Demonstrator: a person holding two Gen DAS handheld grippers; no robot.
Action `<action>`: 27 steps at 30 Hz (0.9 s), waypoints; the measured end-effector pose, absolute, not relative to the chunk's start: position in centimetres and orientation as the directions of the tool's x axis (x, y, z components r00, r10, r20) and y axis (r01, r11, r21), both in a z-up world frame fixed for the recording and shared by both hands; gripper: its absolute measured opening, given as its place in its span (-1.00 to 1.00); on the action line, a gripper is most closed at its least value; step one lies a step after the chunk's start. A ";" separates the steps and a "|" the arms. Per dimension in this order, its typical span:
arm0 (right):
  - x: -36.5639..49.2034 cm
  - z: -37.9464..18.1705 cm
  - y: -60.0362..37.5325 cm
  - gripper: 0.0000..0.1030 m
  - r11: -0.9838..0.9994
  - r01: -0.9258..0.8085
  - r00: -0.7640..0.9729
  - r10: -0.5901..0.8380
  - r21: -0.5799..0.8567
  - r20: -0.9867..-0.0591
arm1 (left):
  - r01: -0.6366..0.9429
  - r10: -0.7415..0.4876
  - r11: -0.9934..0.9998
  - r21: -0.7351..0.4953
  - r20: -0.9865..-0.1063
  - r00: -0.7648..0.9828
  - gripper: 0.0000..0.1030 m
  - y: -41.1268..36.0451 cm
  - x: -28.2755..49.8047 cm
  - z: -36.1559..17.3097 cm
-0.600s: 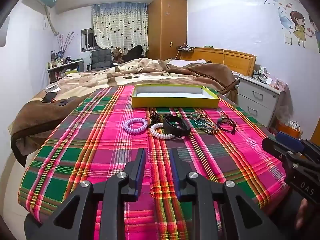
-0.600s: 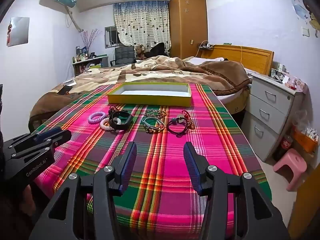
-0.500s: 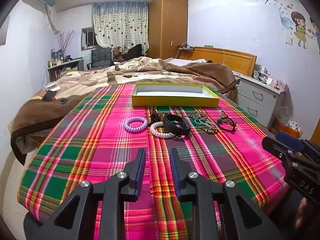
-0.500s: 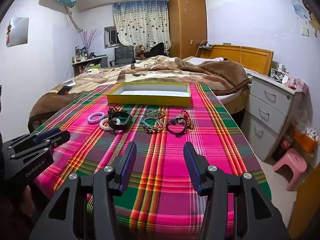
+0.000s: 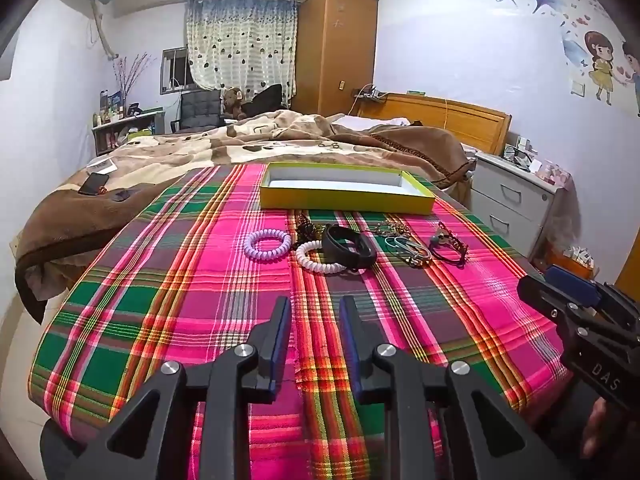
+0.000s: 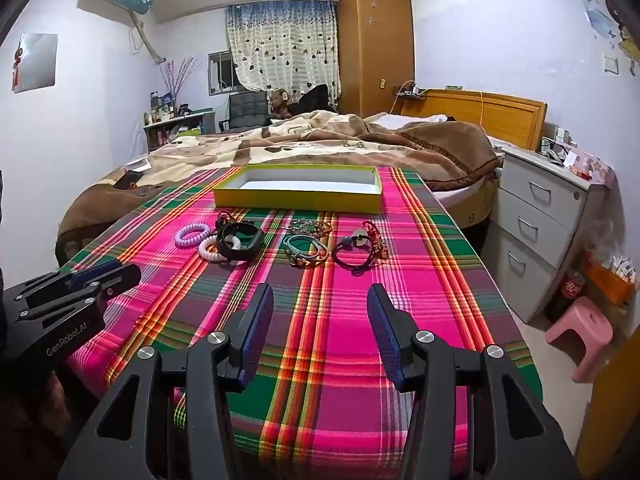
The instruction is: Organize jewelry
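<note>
Across the cloth point(image 6: 404, 280), tray point(image 6: 296, 204) lying widthwise

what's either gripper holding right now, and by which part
Nothing is held. The left gripper and the right gripper both stand open over the plaid cloth, short of the jewelry; only cloth shows between the fingers.

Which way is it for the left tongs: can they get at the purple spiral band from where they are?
Probably yes. The left tongs are open and empty, and only bare plaid cloth lies between them and the purple spiral band.
</note>
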State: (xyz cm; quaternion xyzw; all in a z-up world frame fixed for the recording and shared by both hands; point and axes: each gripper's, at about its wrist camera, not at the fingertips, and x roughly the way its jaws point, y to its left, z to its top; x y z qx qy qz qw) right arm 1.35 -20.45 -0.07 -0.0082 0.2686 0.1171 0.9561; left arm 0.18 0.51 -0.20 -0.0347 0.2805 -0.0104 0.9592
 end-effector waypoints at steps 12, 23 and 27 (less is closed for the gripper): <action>1.1 0.2 -20.2 -0.04 0.973 -0.226 0.830 0.215 0.043 -0.514 | -0.006 -0.036 0.997 -0.077 -0.541 0.841 -0.53 0.7 0.0 -0.5; 1.0 0.2 -20.2 -0.04 0.973 -0.226 0.830 0.215 0.044 -0.515 | -0.014 -0.030 0.997 -0.076 -0.538 0.843 -0.53 0.8 -0.1 -0.4; 1.1 0.2 -20.2 -0.04 0.973 -0.225 0.829 0.215 0.044 -0.515 | -0.013 -0.030 0.997 -0.077 -0.538 0.843 -0.53 0.8 -0.1 -0.4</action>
